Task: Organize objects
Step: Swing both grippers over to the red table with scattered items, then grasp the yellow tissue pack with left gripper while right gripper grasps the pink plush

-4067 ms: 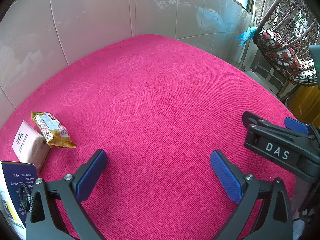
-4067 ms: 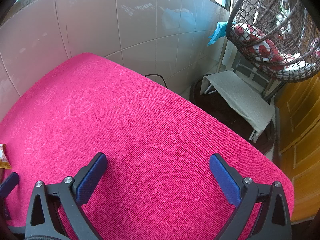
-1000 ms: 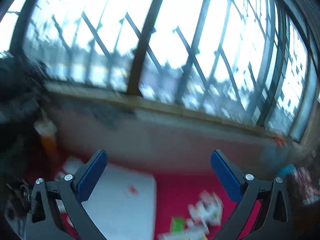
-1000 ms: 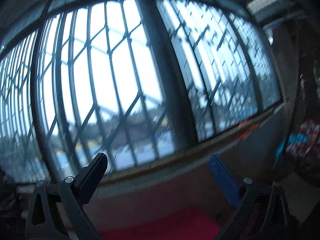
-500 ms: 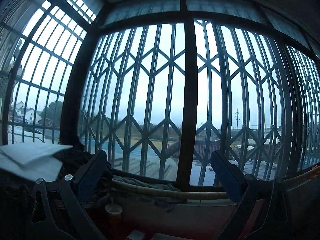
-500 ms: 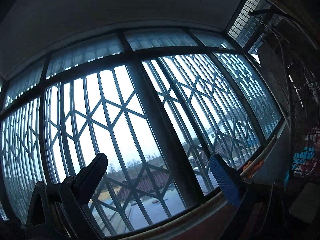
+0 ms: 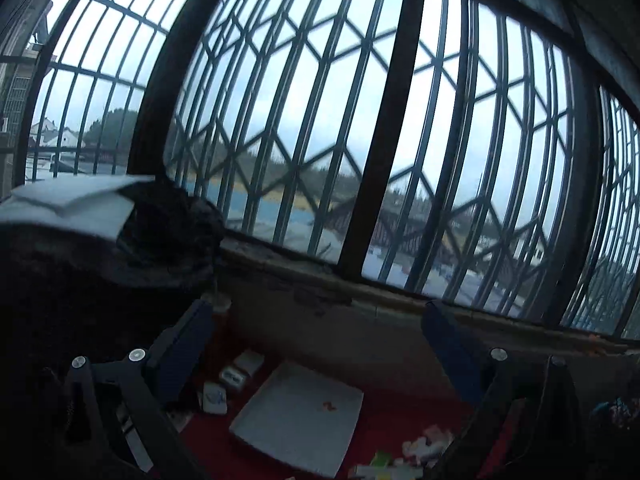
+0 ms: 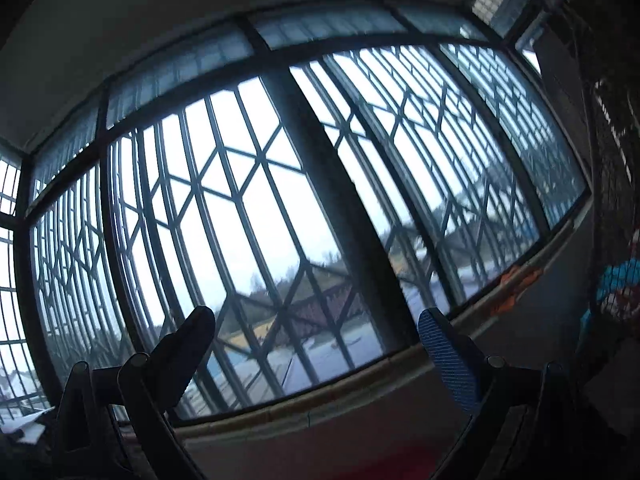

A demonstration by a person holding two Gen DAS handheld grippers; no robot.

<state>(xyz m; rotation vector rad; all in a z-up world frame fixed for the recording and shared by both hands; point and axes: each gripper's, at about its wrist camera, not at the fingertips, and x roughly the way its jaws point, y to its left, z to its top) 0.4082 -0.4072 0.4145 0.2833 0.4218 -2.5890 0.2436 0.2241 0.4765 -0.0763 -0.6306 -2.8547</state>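
Note:
Both grippers are raised and look at a large barred window. My left gripper [image 7: 316, 320] is open and empty, high above the table. Below it in the left wrist view lie a white square tray [image 7: 298, 416], several small white packets [image 7: 232, 380] to its left, and loose packets [image 7: 404, 454] at the bottom right, all on the red cloth [image 7: 392, 412]. My right gripper [image 8: 316, 328] is open and empty. It faces the window, with only a strip of the red cloth [image 8: 392, 462] showing at the bottom.
The barred window [image 7: 360, 128] and its sill [image 7: 360, 292] fill most of both views. A dark heap with white sheets [image 7: 76, 204] on top stands at the left. A hanging wicker chair [image 8: 616, 240] is at the right edge.
Both grippers lifted off the pink table and swung up to the window. In the last half second the left one tipped down again, bringing the tray and packets back into view.

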